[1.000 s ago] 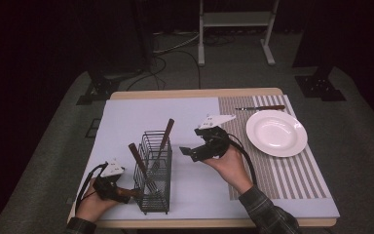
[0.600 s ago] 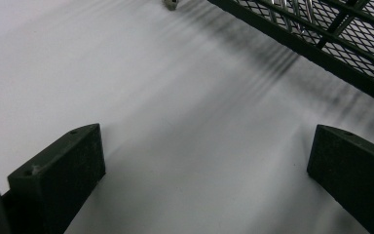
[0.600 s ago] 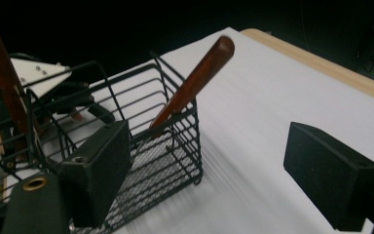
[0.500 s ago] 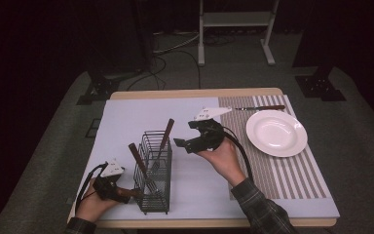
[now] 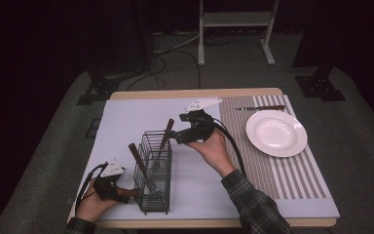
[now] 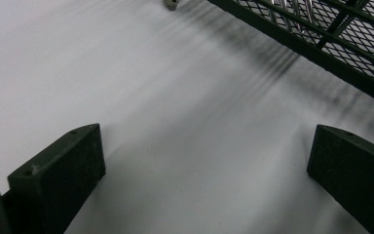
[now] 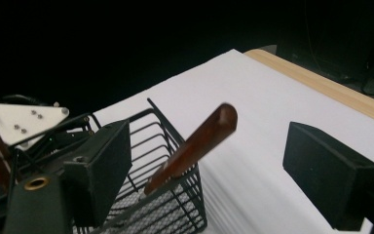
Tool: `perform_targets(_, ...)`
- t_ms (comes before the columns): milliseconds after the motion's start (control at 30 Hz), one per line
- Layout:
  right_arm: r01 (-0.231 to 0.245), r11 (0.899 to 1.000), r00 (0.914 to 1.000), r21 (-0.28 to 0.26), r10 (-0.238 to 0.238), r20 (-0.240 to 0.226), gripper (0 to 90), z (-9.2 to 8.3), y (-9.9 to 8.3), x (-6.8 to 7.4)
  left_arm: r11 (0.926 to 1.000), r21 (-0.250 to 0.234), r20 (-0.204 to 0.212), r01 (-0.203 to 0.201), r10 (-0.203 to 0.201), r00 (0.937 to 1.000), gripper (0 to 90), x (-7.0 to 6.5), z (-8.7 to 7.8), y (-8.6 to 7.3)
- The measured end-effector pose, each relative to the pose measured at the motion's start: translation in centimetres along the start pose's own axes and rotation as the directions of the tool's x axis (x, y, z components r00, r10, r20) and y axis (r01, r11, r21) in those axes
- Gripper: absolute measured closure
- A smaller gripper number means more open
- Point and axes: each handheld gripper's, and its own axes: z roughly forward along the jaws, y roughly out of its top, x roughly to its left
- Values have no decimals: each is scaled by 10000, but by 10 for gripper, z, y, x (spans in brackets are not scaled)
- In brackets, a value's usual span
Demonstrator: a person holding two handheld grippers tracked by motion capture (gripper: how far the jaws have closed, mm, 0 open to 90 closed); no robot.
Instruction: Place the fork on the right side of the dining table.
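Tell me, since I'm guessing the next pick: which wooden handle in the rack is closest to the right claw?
The far handle, leaning out of the wire rack's far end, sits between the right claw's open jaws. The near handle stands closer to the left claw.

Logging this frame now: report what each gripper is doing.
Left gripper: open, empty, on the table beside the wire basket.
Right gripper: open, its fingers either side of a wooden handle, not clamped.
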Motion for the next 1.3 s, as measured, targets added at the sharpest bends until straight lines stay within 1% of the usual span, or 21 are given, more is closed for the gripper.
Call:
perform_targets(33, 0, 10000, 10000, 0, 0, 0, 172, 0, 0, 0, 10000, 0, 0, 1, -1, 10000, 0, 0, 0, 0)
perform_targets(133, -57, 10000, 9998, -58, 56, -175, 208, 4, 2, -1, 10000, 0, 2, 1, -1, 10000, 0, 0, 0, 0)
perform_targets(233, -54, 10000, 9999, -32, 53, -126, 232, 9, 3, -1, 10000, 2, 3, 2, -2, 10000, 0, 0, 0, 0)
perform_targets(367, -149, 9998, 9996, -111, 146, -223, 329, 12, 5, -3, 10000, 4, 4, 2, -2, 10000, 0, 0, 0, 0)
perform_targets(400, -272, 9996, 9990, -118, 267, -364, 372, 14, 4, -4, 10000, -3, 2, 7, -7, 10000, 0, 0, 0, 0)
perform_targets(433, -272, 9996, 9990, -118, 267, -364, 372, 14, 4, -4, 10000, 4, 3, 0, 0, 10000, 0, 0, 0, 0)
perform_targets(533, -330, 9995, 9984, -26, 329, -455, 416, 16, 3, -3, 10000, -2, 2, 5, -5, 10000, 0, 0, 0, 0)
perform_targets(633, -350, 9994, 9979, 45, 352, -542, 485, 17, 3, -3, 10000, 3, -1, -1, 1, 10000, 0, 0, 0, 0)
perform_targets(700, -325, 9995, 9979, 22, 326, -564, 502, 17, 3, -2, 10000, 2, 0, 1, -1, 10000, 0, 0, 0, 0)
perform_targets(733, -303, 9995, 9981, -8, 302, -529, 536, 16, 3, -1, 10000, 1, -2, 1, -1, 10000, 0, 0, 0, 0)
perform_targets(767, -303, 9995, 9981, -8, 302, -529, 536, 16, 3, -1, 10000, 2, -1, -3, 3, 10000, 0, 0, 0, 0)
perform_targets(800, -318, 9995, 9977, -72, 313, -594, 564, 15, 3, -1, 10000, 2, 1, -1, 1, 10000, 0, 0, 0, 0)
perform_targets(833, -318, 9995, 9977, -72, 313, -594, 564, 15, 3, -1, 10000, 2, 1, -1, 1, 10000, 0, 0, 0, 0)
perform_targets(867, -331, 9994, 9975, -83, 325, -632, 587, 14, 3, -1, 10000, 3, 0, -1, 1, 10000, 0, 0, 0, 0)
perform_targets(1000, -201, 9995, 9966, -243, 181, -799, 660, 10, 4, 2, 10000, 5, -1, -4, 4, 10000, 0, 0, 0, 0)
perform_targets(1067, -90, 9996, 9961, -281, 65, -879, 687, 7, 5, 5, 10000, 5, -2, -5, 5, 10000, 0, 0, 0, 0)
perform_targets(1100, -90, 9996, 9961, -281, 65, -879, 687, 7, 5, 5, 10000, -3, -1, 4, -4, 10000, 0, 0, 0, 0)
perform_targets(1167, -51, 9996, 9950, -291, 22, -999, 696, 6, 6, 6, 10000, 3, -3, -2, 2, 10000, 0, 0, 0, 0)
perform_targets(1200, -63, 9994, 9930, -339, 23, -1181, 720, 4, 7, 7, 10000, 7, 0, 1, -1, 10000, 0, 0, 0, 0)
perform_targets(1233, -63, 9994, 9930, -339, 23, -1181, 720, 4, 7, 7, 10000, 7, 0, 1, -1, 10000, 0, 0, 0, 0)
perform_targets(1300, -37, 9993, 9903, -364, -14, -1392, 738, 3, 8, 8, 10000, 26, 5, -8, 8, 10000, 0, 0, 0, 0)
